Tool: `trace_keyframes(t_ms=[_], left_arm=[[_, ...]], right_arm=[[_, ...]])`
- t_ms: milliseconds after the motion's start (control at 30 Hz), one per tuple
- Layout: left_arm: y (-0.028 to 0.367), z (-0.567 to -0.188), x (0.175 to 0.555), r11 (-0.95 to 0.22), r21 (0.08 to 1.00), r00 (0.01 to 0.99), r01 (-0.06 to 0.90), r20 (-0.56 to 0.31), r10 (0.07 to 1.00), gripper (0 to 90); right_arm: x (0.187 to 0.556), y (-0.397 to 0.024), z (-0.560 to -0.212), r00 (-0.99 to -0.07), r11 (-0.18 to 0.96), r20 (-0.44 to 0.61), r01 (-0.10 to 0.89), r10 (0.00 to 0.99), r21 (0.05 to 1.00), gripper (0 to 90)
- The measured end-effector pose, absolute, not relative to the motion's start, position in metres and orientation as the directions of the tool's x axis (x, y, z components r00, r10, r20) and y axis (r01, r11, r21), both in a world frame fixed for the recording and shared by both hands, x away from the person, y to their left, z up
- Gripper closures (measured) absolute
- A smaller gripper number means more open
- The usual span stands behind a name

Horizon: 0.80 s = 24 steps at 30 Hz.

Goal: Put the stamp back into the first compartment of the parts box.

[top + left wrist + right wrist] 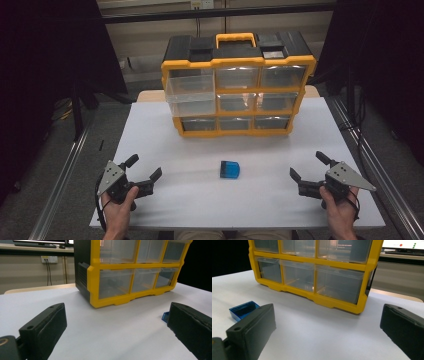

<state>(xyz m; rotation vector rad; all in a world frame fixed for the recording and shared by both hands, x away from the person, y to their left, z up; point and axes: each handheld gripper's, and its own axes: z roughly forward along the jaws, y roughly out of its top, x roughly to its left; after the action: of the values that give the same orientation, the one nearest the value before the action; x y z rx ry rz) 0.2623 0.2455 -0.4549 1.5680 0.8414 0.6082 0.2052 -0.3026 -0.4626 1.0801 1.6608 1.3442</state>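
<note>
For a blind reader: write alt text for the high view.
A small blue box lies on a white table between two open hand-held grippers, left and right. Behind stands a yellow drawer organizer, its top-left drawer pulled out.

White table [165, 135], matte top, bare across most of its near half. Yellow-and-black drawer cabinet [239, 85] stands upright at the far edge, three rows of clear drawers; the top-left drawer [190, 91] is pulled out. Small blue box [230, 169] lies near centre, well apart from the cabinet.
</note>
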Motion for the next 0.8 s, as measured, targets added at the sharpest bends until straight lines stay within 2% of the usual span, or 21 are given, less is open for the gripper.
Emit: trace_keyframes(t_ms=[233, 333, 467, 633, 700, 800], left_arm=[[0.246, -0.454, 0.264, -0.054, 0.979, 0.625, 0.196, -0.082, 0.777, 2.5], [0.243, -0.452, 0.266, -0.100, 0.972, 0.661, 0.215, -0.069, 0.747, 3.2], [0.240, -0.451, 0.270, -0.100, 0.963, 0.699, 0.251, -0.109, 0.706, 4.0], [0.234, -0.449, 0.269, -0.175, 0.953, 0.725, 0.249, -0.064, 0.686, 5.3], [0.229, -0.450, 0.269, -0.154, 0.945, 0.741, 0.290, -0.120, 0.661, 5.5], [0.224, -0.450, 0.267, -0.181, 0.943, 0.763, 0.279, -0.103, 0.638, 5.4]], right_arm=[[0.205, -0.301, -0.464, -0.397, 0.114, -0.044, 0.156, 0.917, 0.981, 0.0], [0.208, -0.300, -0.465, -0.409, 0.117, -0.043, 0.159, 0.912, 0.980, 0.0], [0.208, -0.298, -0.466, -0.421, 0.120, -0.038, 0.169, 0.906, 0.978, 0.0], [0.209, -0.298, -0.467, -0.426, 0.119, -0.035, 0.171, 0.904, 0.978, 0.0], [0.209, -0.297, -0.468, -0.429, 0.120, -0.034, 0.175, 0.903, 0.977, 0.0], [0.209, -0.296, -0.466, -0.433, 0.121, -0.035, 0.173, 0.901, 0.977, 0.0]])
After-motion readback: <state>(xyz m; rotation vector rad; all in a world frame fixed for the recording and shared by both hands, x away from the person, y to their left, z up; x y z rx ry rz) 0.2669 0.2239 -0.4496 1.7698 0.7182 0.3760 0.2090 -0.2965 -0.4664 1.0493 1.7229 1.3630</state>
